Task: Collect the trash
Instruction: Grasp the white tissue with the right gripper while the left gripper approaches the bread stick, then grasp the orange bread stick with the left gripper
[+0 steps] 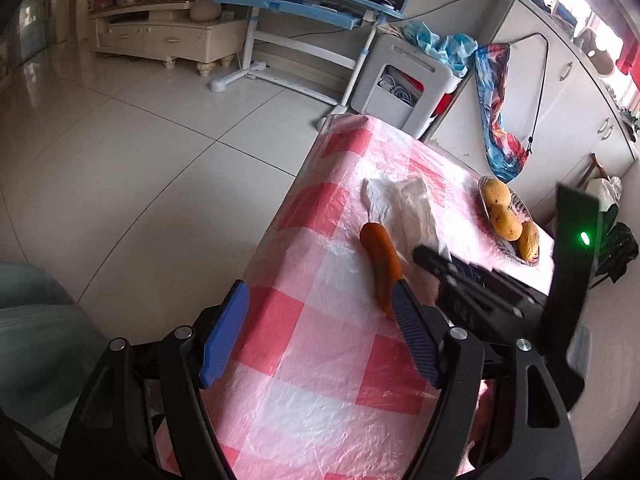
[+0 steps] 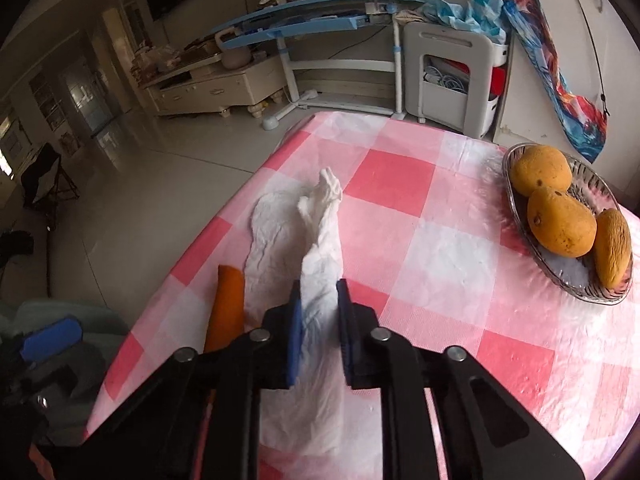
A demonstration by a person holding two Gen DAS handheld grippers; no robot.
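Crumpled white paper tissue (image 2: 320,264) pinched in right gripper (image 2: 319,292) for collection; left gripper (image 1: 318,300) wide, orange carrot-like piece (image 1: 380,264) at its 1 o'clock.

From my feed, the right gripper (image 2: 319,312) hides the near end of the crumpled white tissue (image 2: 320,240), and the carrot's (image 2: 228,304) lower end sits behind its linkage.

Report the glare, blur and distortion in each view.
Left wrist: strong fisheye bend, window blown out, sheen on floor, right gripper slightly blurred. Right wrist: dark room at left, glossy tablecloth, sharp paper towel.
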